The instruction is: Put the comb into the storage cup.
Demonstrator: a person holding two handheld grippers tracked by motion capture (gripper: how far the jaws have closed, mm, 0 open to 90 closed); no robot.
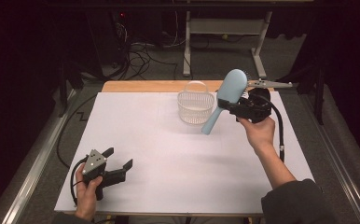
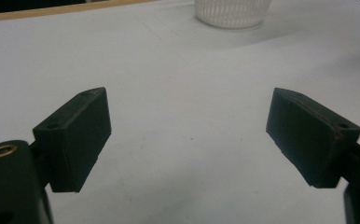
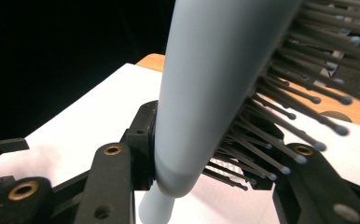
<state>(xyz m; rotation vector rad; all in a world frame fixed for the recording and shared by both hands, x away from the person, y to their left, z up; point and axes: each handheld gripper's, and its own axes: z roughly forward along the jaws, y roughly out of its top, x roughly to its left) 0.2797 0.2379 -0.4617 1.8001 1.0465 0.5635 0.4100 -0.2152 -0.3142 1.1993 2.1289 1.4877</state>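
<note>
A light blue hairbrush (image 1: 231,87) hangs in the air just right of a white plastic basket (image 1: 196,108), handle slanting down and left, head up. My right gripper (image 1: 234,106) is shut on the brush where the head meets the handle. In the right gripper view the brush (image 3: 215,79) stands between the jaws, its dark bristles pointing right, with the right gripper (image 3: 201,156) closed round its lower head. My left gripper (image 1: 121,158) rests low at the table's front left, open, nothing between its jaws. Ahead of the left gripper (image 2: 187,99) is bare white surface, and the basket (image 2: 231,12) stands far off.
The white table surface (image 1: 169,154) has a wooden strip (image 1: 141,86) along its far edge. Beyond it are a dark floor with cables and a metal table leg (image 1: 186,46). A black cable (image 1: 279,126) trails from the right gripper.
</note>
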